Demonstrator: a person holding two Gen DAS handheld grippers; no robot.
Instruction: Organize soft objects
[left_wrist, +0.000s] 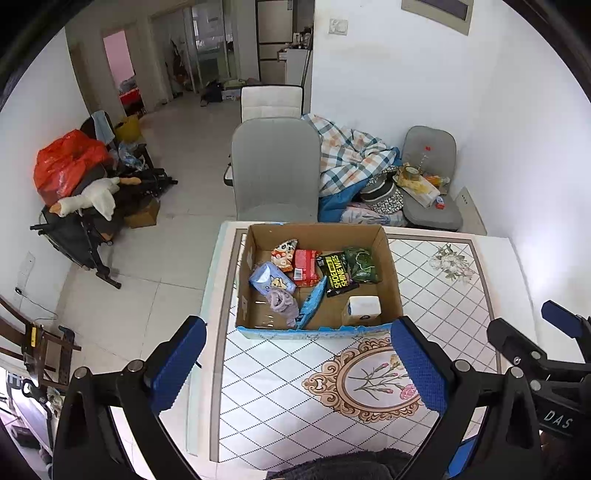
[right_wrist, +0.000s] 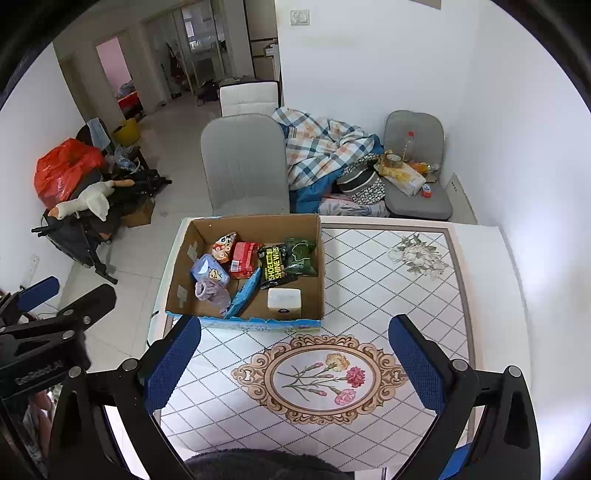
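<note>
A cardboard box (left_wrist: 391, 273) (right_wrist: 321, 258) stands at the table's far left edge. In it lie several soft packs: a red pack (left_wrist: 306, 266) (right_wrist: 243, 259), a black wipes pack (left_wrist: 337, 275) (right_wrist: 274, 266), a green pack (left_wrist: 362, 264) (right_wrist: 301, 256), a blue tissue pack (left_wrist: 269, 277) (right_wrist: 208, 272), a purple cloth (left_wrist: 283, 301) (right_wrist: 213, 291), a blue pouch (left_wrist: 313, 302) (right_wrist: 244, 293) and a white pack (left_wrist: 364, 308) (right_wrist: 283, 301). My left gripper (left_wrist: 295, 365) is open and empty, above the table short of the box. My right gripper (right_wrist: 293, 363) is open and empty, over the flower medallion.
The table (left_wrist: 461, 306) (right_wrist: 424, 295) has a diamond-pattern top with a flower medallion (right_wrist: 319, 378). A grey chair (left_wrist: 275, 166) (right_wrist: 243, 162) stands behind the box. A plaid blanket (left_wrist: 347, 151) and a second cluttered grey chair (left_wrist: 430, 184) are behind the table. The floor drops off left of the table.
</note>
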